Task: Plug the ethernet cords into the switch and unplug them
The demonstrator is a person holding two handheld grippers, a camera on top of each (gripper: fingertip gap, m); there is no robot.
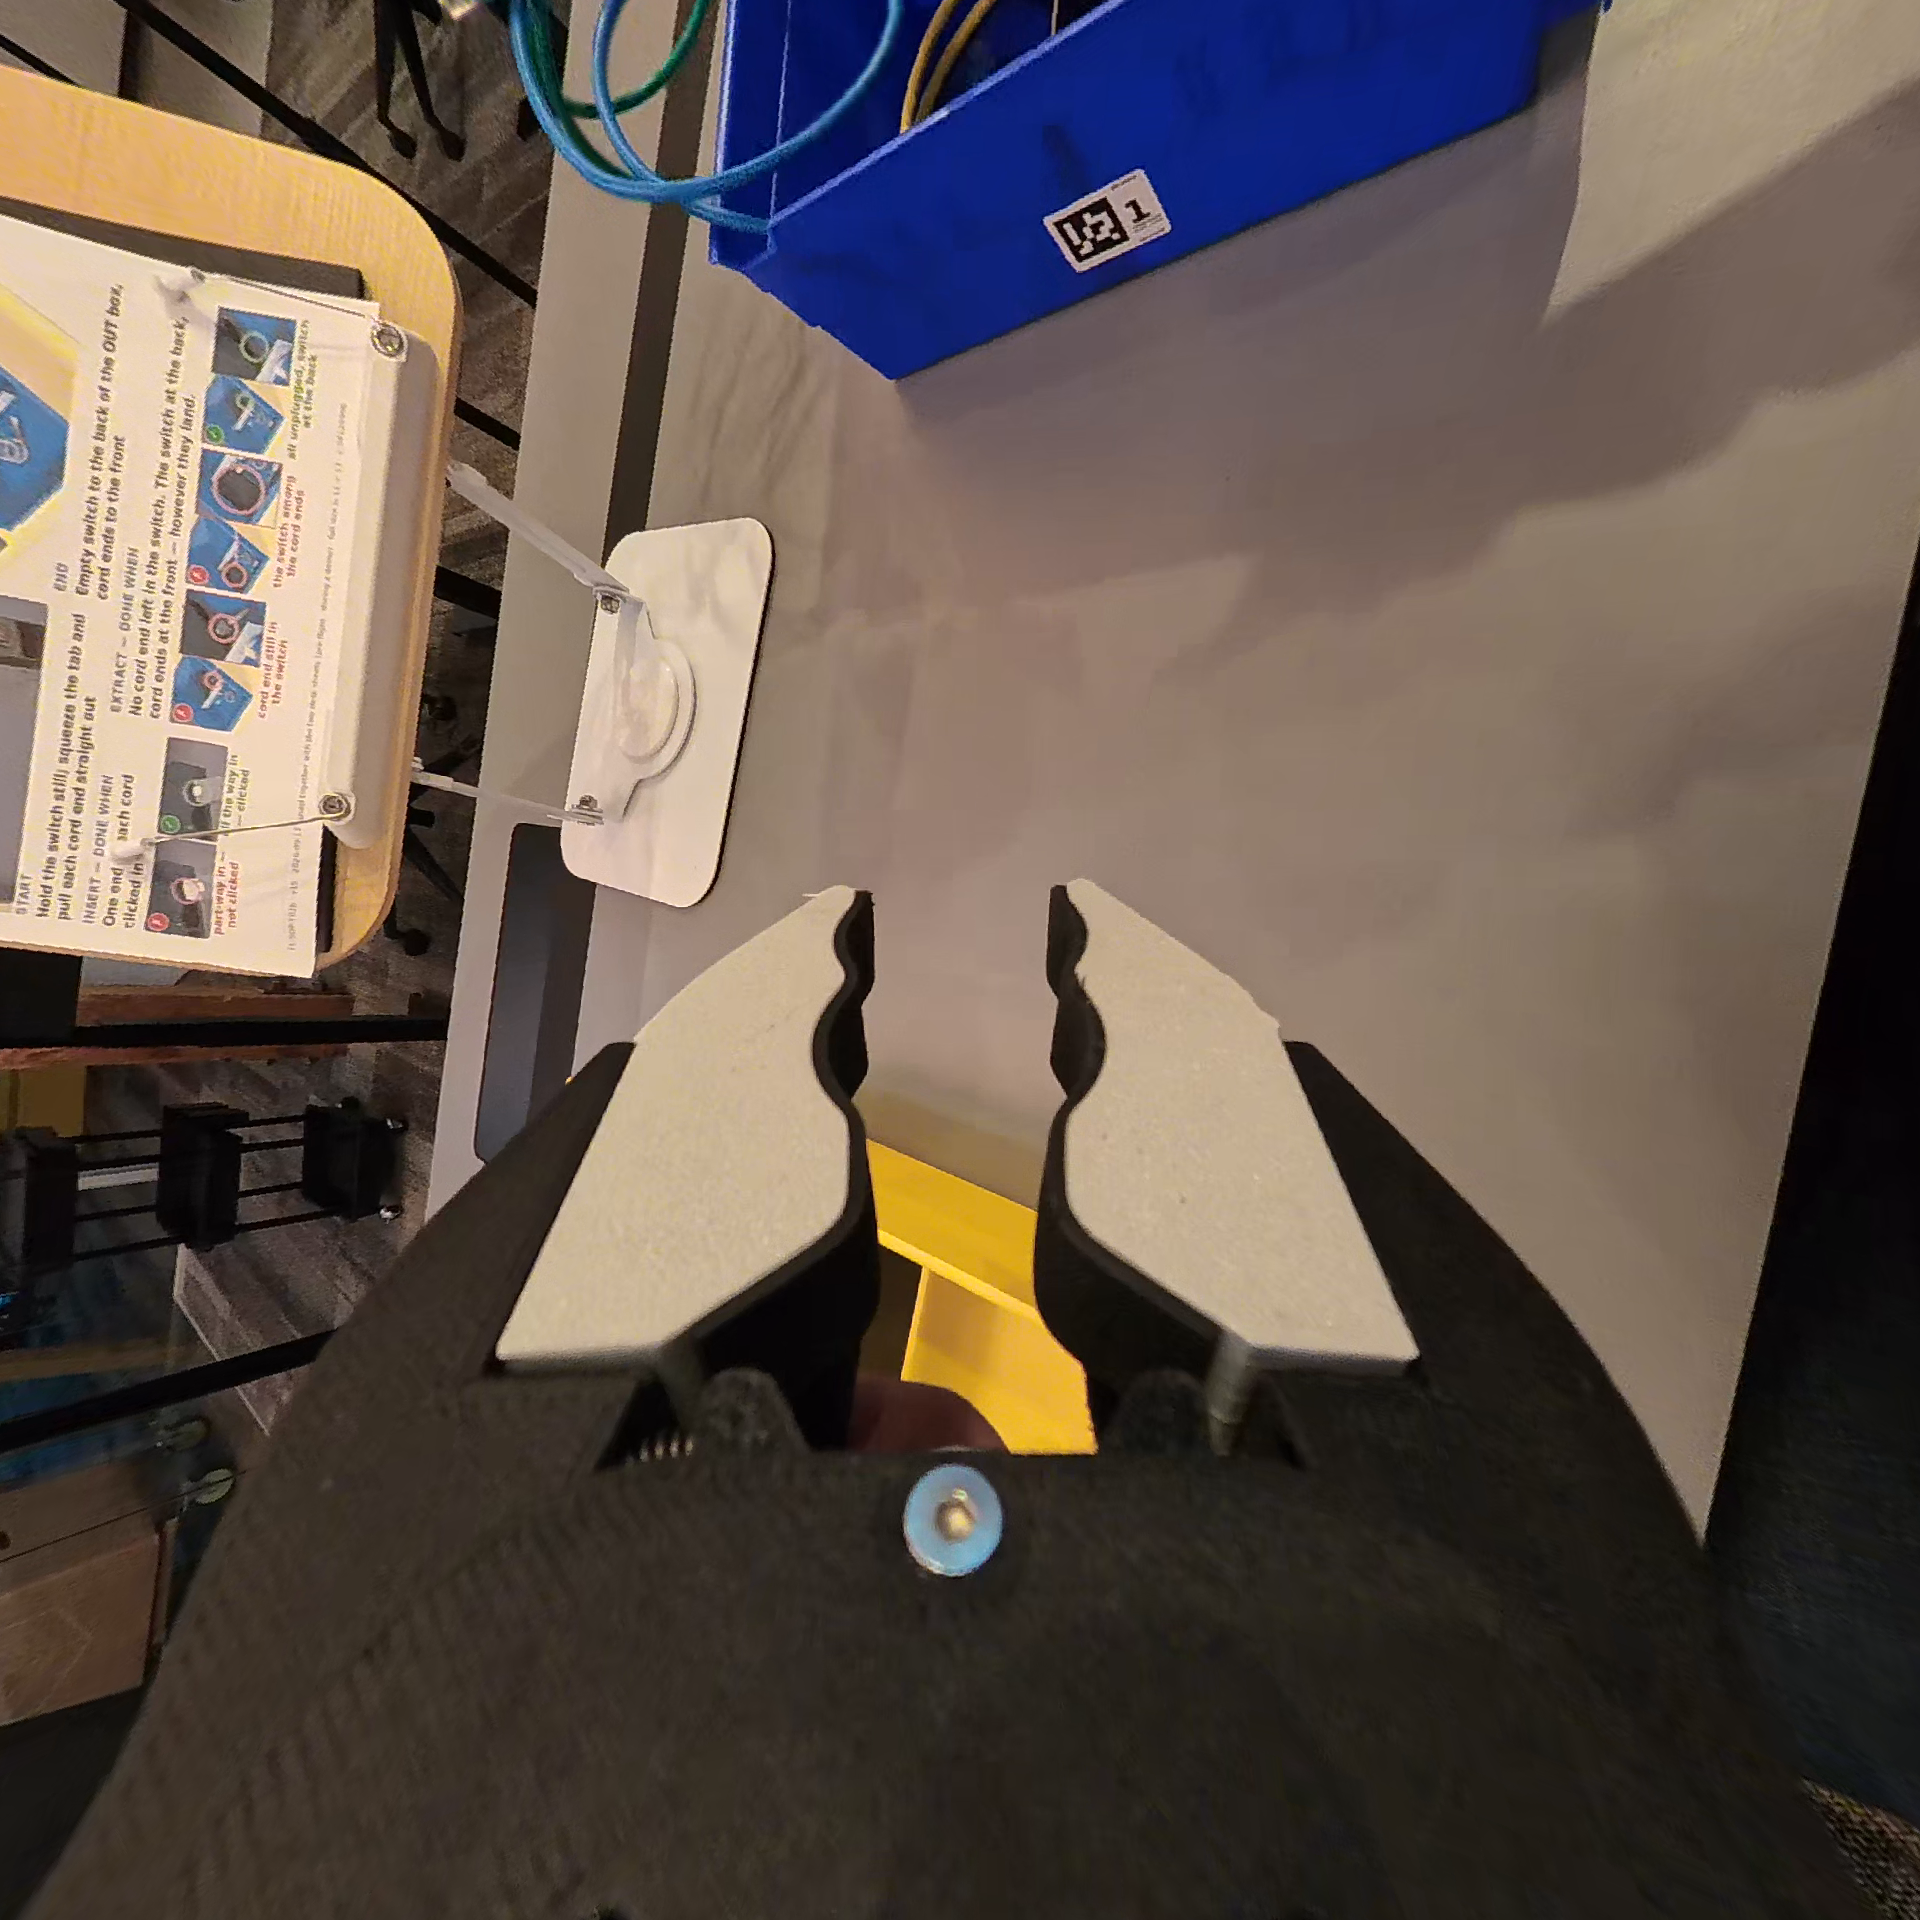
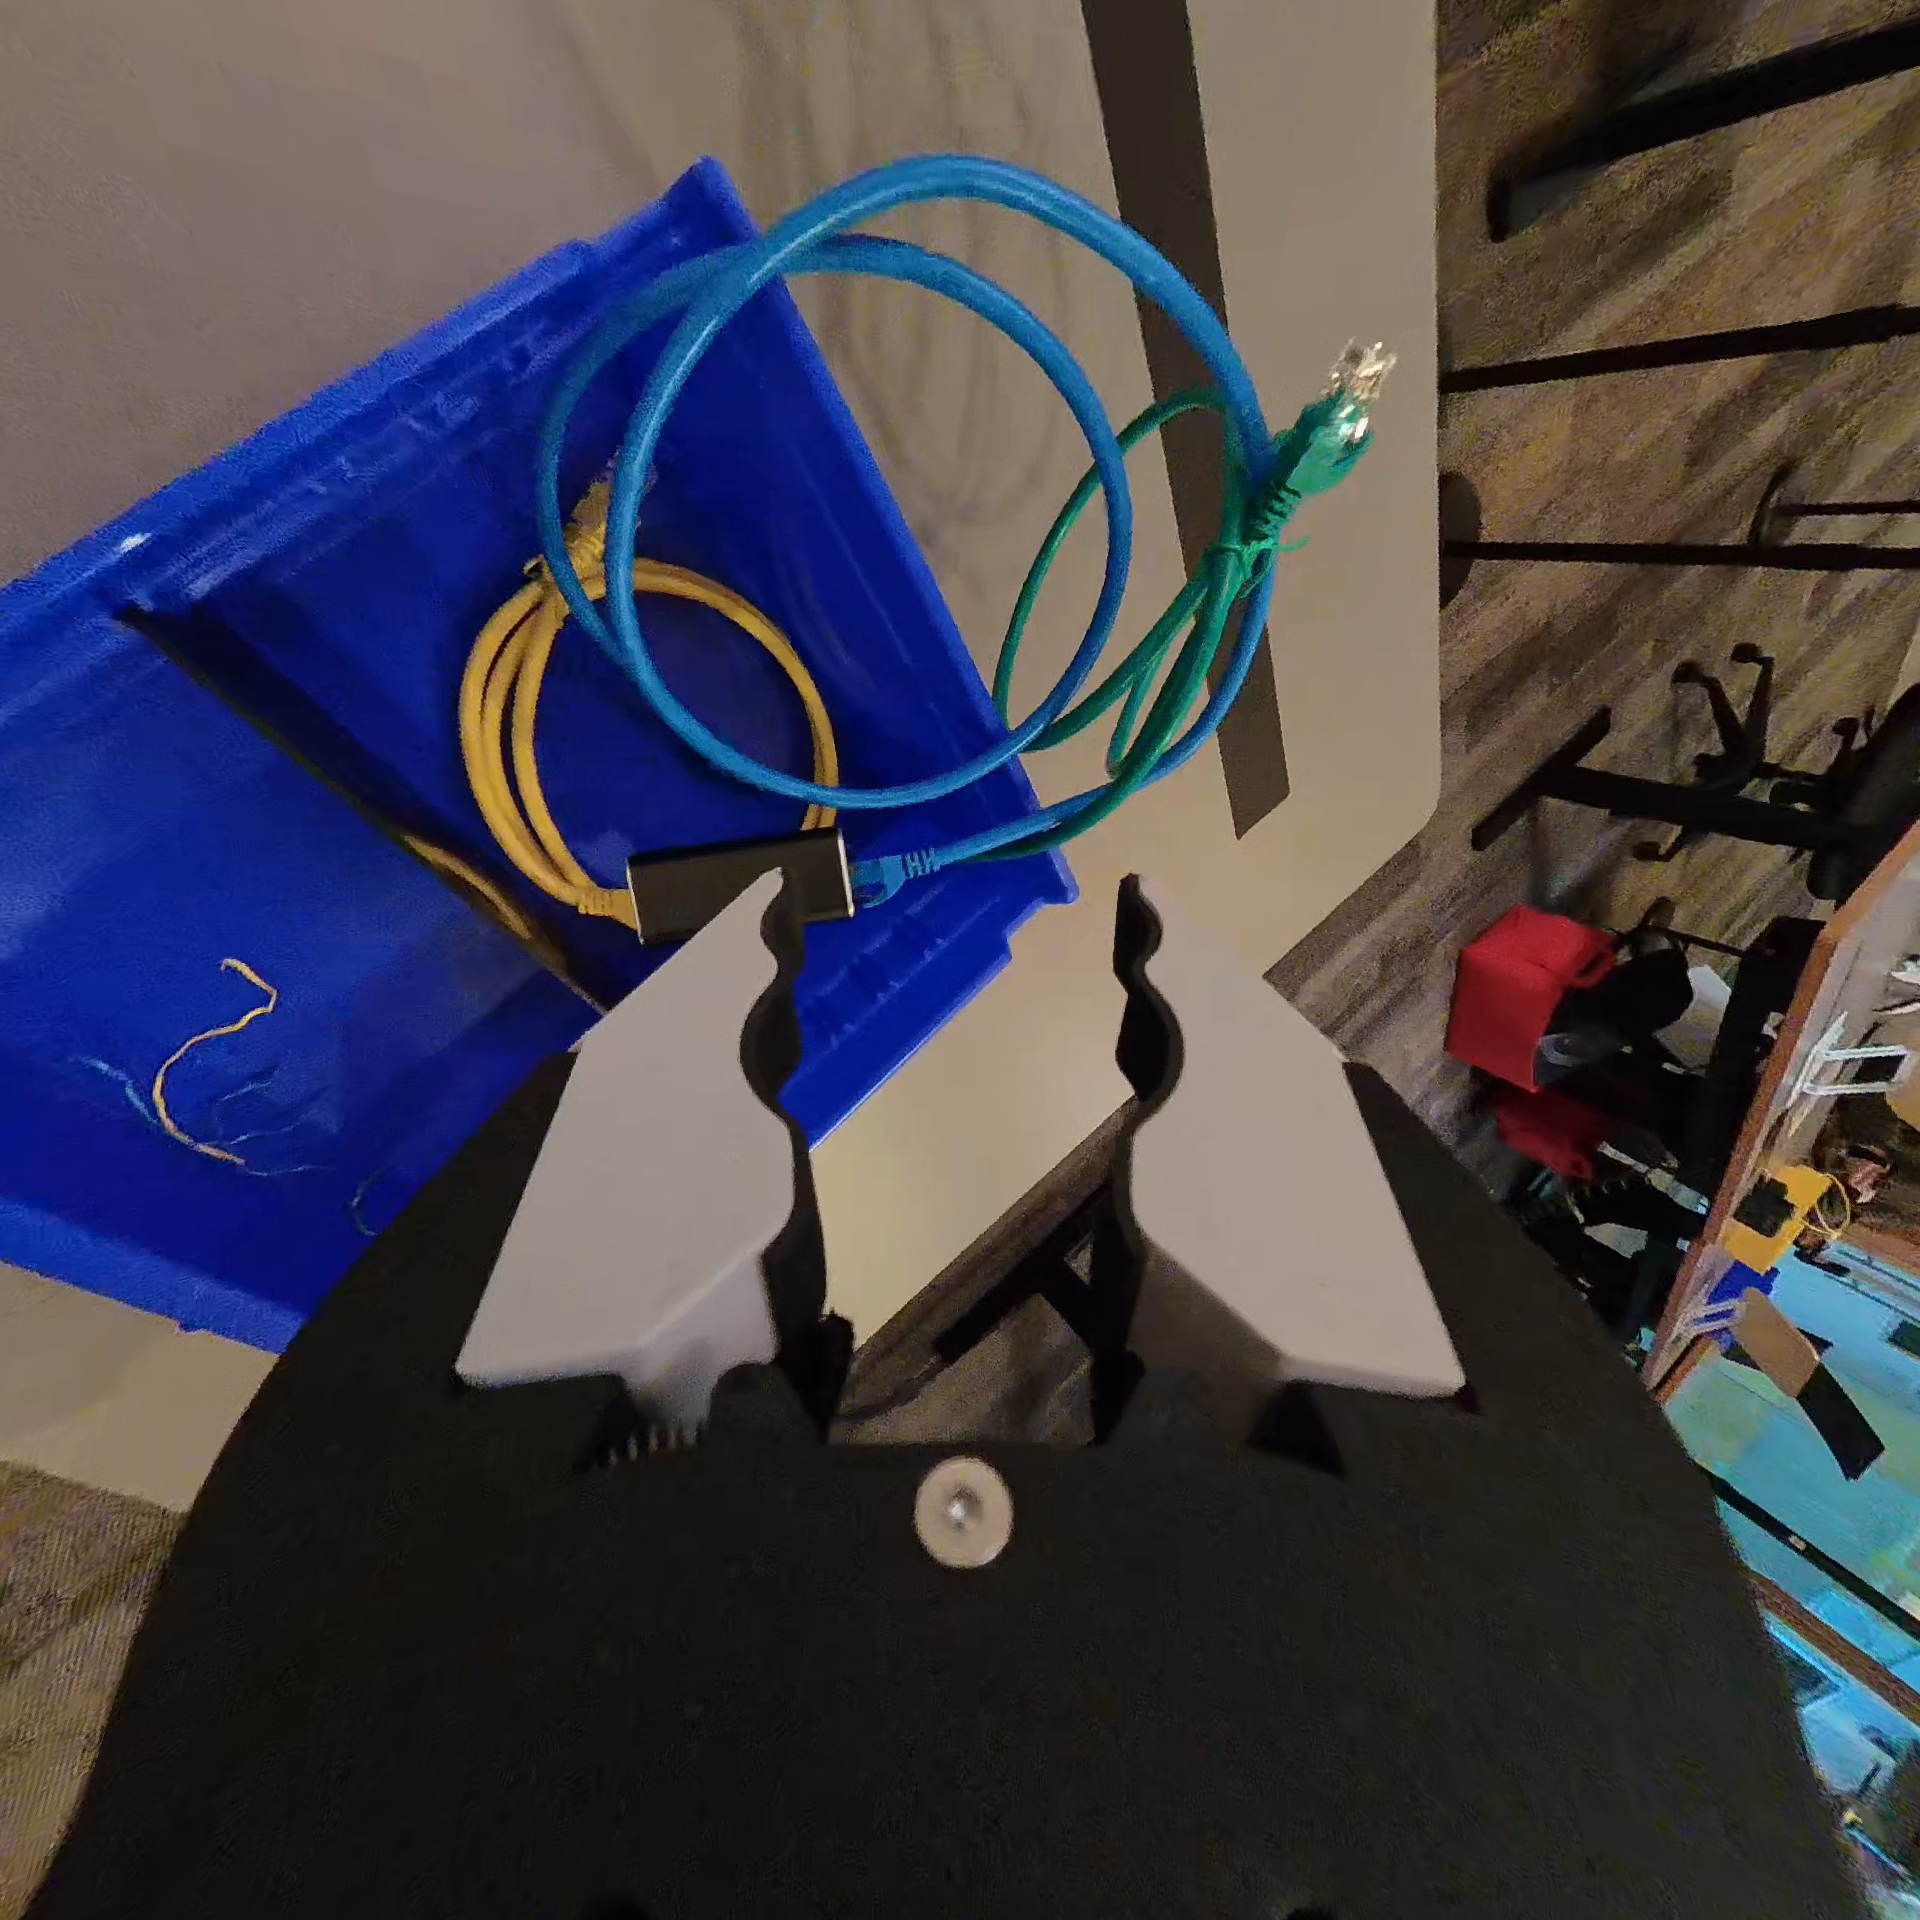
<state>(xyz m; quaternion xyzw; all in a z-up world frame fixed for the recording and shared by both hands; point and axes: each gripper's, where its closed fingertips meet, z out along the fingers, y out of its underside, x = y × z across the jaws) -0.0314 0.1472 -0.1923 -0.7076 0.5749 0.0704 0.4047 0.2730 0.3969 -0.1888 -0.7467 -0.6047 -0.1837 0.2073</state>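
Yellow cord (image 2: 644, 717) and blue cord (image 2: 831, 499) look plugged into the switch (image 2: 717, 888), which sits at the blue bin (image 2: 312, 790) rim; the green cord (image 2: 1153, 634) end hangs free, so one plug-in and all unplugging remain. Both hand-held grippers, left (image 1: 961, 904) and right (image 2: 951, 894), gape wide and empty over the desk (image 1: 1247, 675).

A pale grey counter (image 1: 1299, 727) carries the things. A blue bin (image 1: 1143, 156) sits on it at the far side, a small square code sticker (image 1: 1107, 220) on its outer wall. Near the counter's left edge lies a white rounded plate (image 1: 717, 717), the foot of a clear stand. A yellow box (image 1: 977, 1288) sits at the near side, mostly hidden.
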